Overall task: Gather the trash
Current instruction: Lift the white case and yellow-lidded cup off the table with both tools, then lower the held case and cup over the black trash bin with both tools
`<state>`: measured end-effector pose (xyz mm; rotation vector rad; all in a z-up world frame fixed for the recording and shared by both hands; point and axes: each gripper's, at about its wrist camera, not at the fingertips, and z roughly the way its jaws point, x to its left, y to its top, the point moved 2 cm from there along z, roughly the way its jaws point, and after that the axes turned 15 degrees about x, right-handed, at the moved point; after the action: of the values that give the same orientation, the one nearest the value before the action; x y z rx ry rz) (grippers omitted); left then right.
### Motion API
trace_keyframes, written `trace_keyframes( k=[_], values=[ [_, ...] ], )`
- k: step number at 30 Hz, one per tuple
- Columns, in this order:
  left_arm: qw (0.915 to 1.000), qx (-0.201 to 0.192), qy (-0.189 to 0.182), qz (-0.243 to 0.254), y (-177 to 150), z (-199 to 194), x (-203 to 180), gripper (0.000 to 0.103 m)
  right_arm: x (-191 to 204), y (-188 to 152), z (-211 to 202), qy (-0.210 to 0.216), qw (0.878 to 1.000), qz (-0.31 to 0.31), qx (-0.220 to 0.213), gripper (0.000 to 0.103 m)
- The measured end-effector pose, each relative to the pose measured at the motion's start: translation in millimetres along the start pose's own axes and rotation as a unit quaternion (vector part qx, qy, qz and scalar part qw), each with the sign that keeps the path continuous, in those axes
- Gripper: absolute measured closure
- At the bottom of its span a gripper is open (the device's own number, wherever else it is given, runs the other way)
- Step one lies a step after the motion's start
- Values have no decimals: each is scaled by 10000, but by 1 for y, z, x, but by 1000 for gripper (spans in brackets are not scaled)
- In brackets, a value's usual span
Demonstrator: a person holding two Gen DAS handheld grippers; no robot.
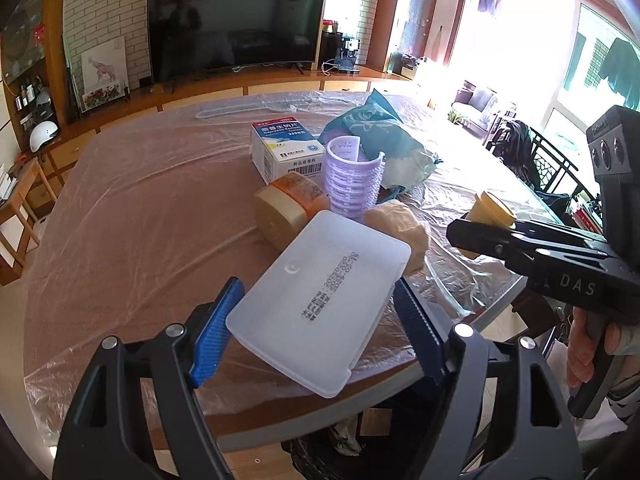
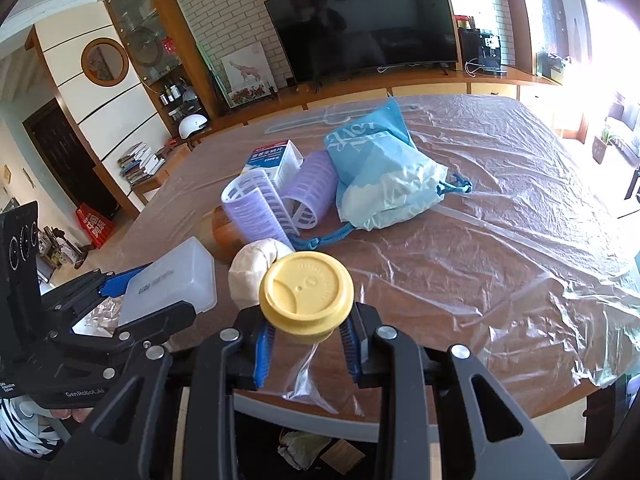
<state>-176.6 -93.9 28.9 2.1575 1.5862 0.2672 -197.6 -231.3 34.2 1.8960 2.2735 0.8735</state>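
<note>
My left gripper is shut on a flat white plastic box with printed dates, held above the near table edge; the box also shows in the right wrist view. My right gripper is shut on a yellow cup lid, held above the near edge; the lid shows in the left wrist view. On the table lie a crumpled beige paper ball, two purple hair rollers, a medicine carton, an orange-labelled jar and a teal drawstring bag.
The brown table is covered with clear plastic film. Below the near edge a dark bin with crumpled trash is partly visible. A TV stands on a wooden cabinet behind the table. A chair stands at the right.
</note>
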Motion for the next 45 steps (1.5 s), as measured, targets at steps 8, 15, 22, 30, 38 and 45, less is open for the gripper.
trace_keyframes(
  k=[8,15,22,30,38,45],
  values=[
    [10000,-53,-5,34,-10,-10,-15,25,4,-13,-11,63,9999,-83,-2,74],
    [10000,-68,-22,50,-23,-20,-32,25,6,-30,-26,136,9998,-169,-20,74],
    [9999,-95,-24,55,-41,-32,-52,25,7,-52,-41,209,9993,-300,13,74],
    [10000,35,-4,9,-63,-29,-70,25,0,-76,-46,271,9989,-337,167,74],
    [9997,218,32,-79,-84,-20,-80,25,-4,-96,-42,299,9982,-358,371,74],
    [9991,367,85,-170,-98,-11,-86,25,-2,-111,-31,279,9968,-453,598,74]
  ],
)
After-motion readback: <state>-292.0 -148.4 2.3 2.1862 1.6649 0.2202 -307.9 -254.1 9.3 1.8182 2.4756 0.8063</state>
